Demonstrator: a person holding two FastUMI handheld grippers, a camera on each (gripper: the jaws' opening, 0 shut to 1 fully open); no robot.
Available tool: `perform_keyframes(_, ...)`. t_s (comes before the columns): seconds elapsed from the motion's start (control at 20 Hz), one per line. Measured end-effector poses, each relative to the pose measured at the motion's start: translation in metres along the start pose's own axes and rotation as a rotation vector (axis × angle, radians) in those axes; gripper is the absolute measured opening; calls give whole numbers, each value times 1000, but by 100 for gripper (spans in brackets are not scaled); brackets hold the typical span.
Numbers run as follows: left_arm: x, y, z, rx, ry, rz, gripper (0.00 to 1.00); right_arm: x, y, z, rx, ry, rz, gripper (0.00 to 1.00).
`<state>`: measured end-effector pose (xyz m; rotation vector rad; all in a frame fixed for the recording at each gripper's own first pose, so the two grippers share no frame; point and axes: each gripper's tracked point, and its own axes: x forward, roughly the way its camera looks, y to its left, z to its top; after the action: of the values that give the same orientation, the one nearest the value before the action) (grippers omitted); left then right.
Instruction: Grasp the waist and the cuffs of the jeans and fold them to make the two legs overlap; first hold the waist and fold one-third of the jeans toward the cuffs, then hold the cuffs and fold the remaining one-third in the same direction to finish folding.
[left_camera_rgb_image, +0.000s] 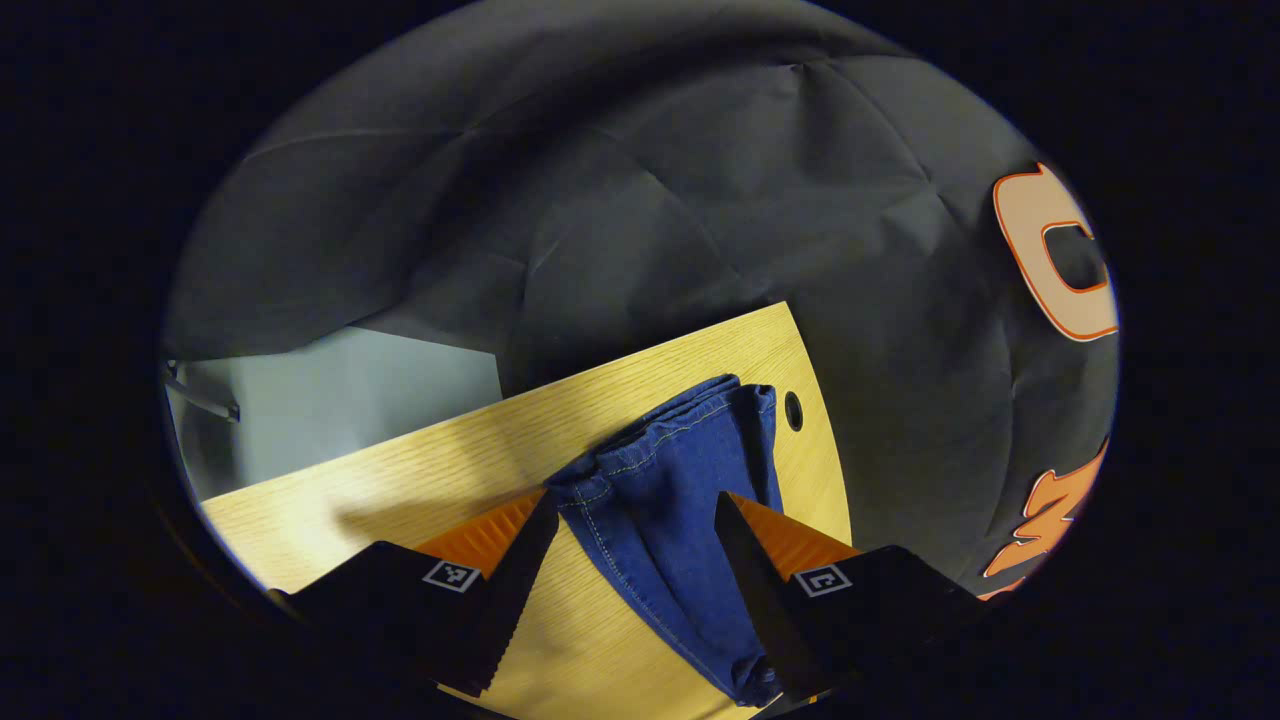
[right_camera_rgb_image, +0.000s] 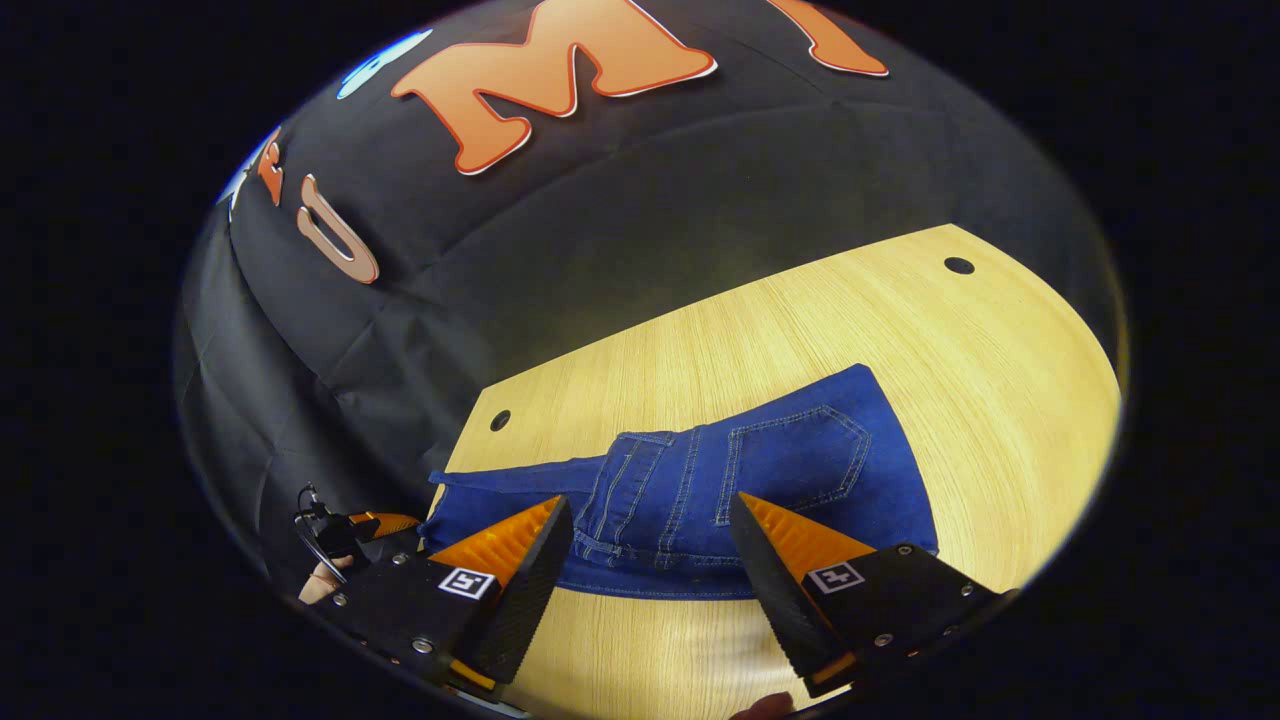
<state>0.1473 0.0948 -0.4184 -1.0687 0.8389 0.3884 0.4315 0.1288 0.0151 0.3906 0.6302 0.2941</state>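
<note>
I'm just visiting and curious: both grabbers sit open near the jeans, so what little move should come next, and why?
Probably lower the right gripper onto the waist and shut it. Its open fingers straddle the waistband of the jeans, which lie flat on the table. The left gripper sits likewise open over the leg end.

No readable text — just square coded tags (right_camera_rgb_image: 468, 582) on the jaws.

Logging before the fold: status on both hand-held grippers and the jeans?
Left hand-held gripper open over the cuffs. Right hand-held gripper open at the waist. Jeans flat on table, legs overlapped, ungrasped. Nothing in the way.
</note>
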Motion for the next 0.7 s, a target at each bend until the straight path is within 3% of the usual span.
perform_keyframes(0.2,21,-23,-2,43,1,-41,98,0,4,7,57,-8,28,98)
perform_keyframes(0.25,26,-22,-4,57,-2,-15,96,0,4,8,68,-11,29,98)
perform_keyframes(0.3,40,-28,-10,69,12,-11,85,1,4,10,72,-13,24,98)
perform_keyframes(0.4,52,-26,-25,77,48,66,33,1,0,12,68,-11,4,98)
perform_keyframes(0.45,45,-31,-22,89,28,68,6,1,-3,14,59,-10,-8,98)
perform_keyframes(0.55,40,-63,-16,98,-13,-41,3,3,-12,16,43,-11,-29,98)
perform_keyframes(0.7,16,-88,-17,257,-37,-52,2,-1,-22,18,33,-12,-52,98)
